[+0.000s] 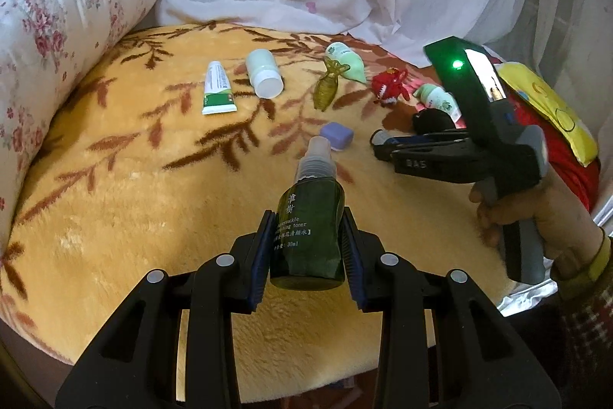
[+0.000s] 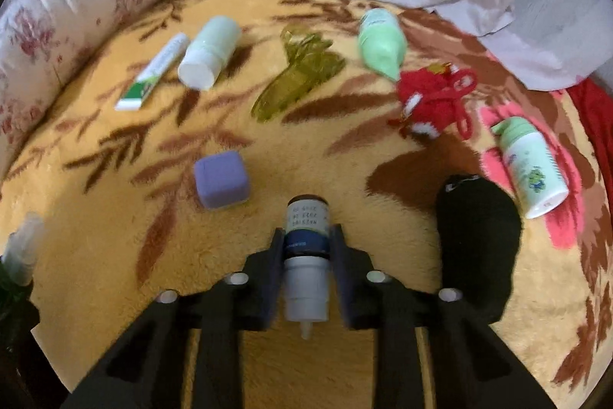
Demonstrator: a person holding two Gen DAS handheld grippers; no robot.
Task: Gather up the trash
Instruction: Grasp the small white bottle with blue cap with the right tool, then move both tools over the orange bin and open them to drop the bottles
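Green toner bottle (image 1: 308,236) clamped in left gripper (image 1: 306,248), above the blanket (image 1: 134,217). Small dropper bottle (image 2: 306,255) pinched in right gripper (image 2: 306,248), jaws closed on it. Purple case (image 2: 220,183), black sock (image 2: 479,236) nearby.

Left gripper (image 1: 306,248) clamps a dark green toner spray bottle (image 1: 308,236) at 6 o'clock, clear cap pointing to 12. Yellow plush blanket (image 1: 134,209) underneath. Lilac square case (image 1: 336,136) just past the cap. At 11: green-white tube (image 1: 217,87), white bottle (image 1: 263,73). At 12–1: olive hair claw (image 1: 329,85), mint bottle (image 1: 345,61), red plush toy (image 1: 390,87). At 3: a hand (image 1: 536,213) holding the right gripper (image 1: 379,142), fingertips closed together. Floral pillow (image 1: 57,25) at 10.
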